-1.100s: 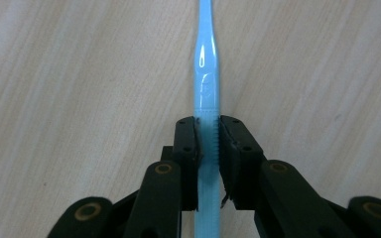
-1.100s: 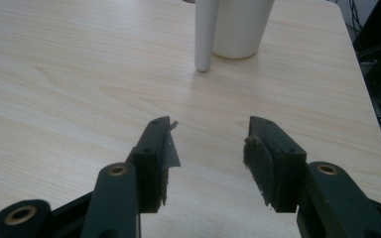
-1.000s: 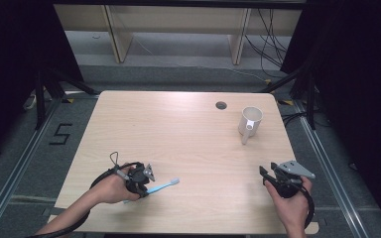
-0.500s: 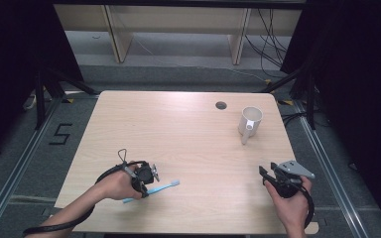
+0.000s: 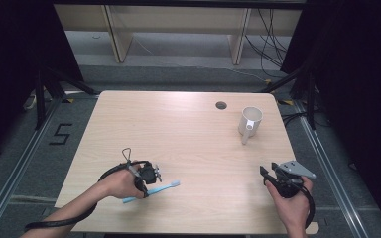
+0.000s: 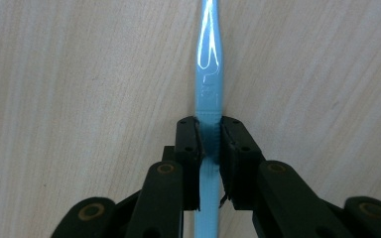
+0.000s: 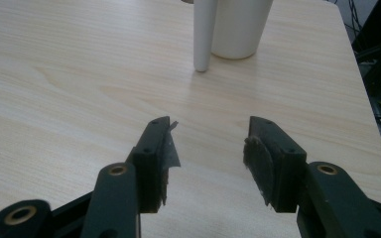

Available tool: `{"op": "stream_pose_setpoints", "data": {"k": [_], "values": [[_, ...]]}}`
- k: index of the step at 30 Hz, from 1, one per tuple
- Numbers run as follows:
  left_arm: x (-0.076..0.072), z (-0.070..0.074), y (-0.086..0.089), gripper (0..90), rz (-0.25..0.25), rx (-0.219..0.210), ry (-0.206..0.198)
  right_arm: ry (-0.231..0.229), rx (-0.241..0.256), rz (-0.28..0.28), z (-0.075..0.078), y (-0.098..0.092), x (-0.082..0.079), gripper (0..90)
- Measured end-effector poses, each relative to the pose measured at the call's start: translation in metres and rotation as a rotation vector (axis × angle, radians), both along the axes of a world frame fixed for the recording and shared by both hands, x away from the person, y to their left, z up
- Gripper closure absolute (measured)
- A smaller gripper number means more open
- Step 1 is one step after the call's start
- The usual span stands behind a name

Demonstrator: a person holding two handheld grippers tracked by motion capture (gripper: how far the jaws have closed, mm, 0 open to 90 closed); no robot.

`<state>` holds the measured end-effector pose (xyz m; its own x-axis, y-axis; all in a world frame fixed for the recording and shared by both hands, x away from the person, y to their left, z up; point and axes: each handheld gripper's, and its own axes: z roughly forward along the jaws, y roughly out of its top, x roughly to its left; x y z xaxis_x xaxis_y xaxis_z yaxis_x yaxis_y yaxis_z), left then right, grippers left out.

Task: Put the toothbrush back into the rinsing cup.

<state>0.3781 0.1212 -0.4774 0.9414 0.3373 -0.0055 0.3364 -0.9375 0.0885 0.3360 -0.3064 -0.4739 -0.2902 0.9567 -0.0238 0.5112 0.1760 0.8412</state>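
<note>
Two grippers sit close to the near edge of the tabletop [image 5: 188, 134], one at each side. Toward the near left corner, the left gripper [image 6: 209, 136] has its fingers [image 6: 187, 144] clamped on a light blue toothbrush [image 6: 208, 74], one pad on each side of the handle. The toothbrush lies flat on the wood; in the high view it [image 5: 164, 186] runs slantwise, its head end pointing right and a little away from the near edge, its tail end sticking out nearer that edge beside the person's left hand [image 5: 119, 182]. Toward the near right corner, the right gripper [image 7: 207, 148] is held in the right hand [image 5: 290, 203] with its fingers [image 7: 154, 148] spread well apart and nothing between them, just bare wood. Farther off, near the far right corner, a white mug [image 5: 250, 121] stands upright with its handle turned toward the near edge. Just left of the mug and slightly beyond it, a small round hole [image 5: 221, 105] shows in the tabletop close to the far edge
</note>
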Motion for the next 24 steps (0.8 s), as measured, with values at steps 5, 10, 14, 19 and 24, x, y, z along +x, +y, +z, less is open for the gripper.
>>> {"op": "stream_pose_setpoints", "data": {"k": [5,10,14,19,24], "values": [[-0.0005,-0.0002,0.0011,78.4,0.000,-0.010,-0.007,-0.005,-0.007,0.000,0.0001,-0.0014,-0.0003,53.1],[-0.0007,-0.0007,0.0017,78.4,-0.001,-0.016,-0.013,0.004,0.003,0.005,-0.0004,-0.0002,-0.0001,53.1],[-0.0014,-0.0001,0.0017,78.4,-0.002,-0.012,-0.013,0.002,-0.009,0.003,0.0001,-0.0008,-0.0003,53.1],[-0.0045,-0.0002,0.0029,78.5,-0.006,-0.022,-0.033,0.035,0.026,-0.021,-0.0008,0.0026,-0.0020,53.1],[-0.0085,-0.0007,0.0071,78.5,-0.006,-0.070,-0.066,0.026,0.026,-0.015,-0.0006,0.0022,-0.0020,53.1]]}}
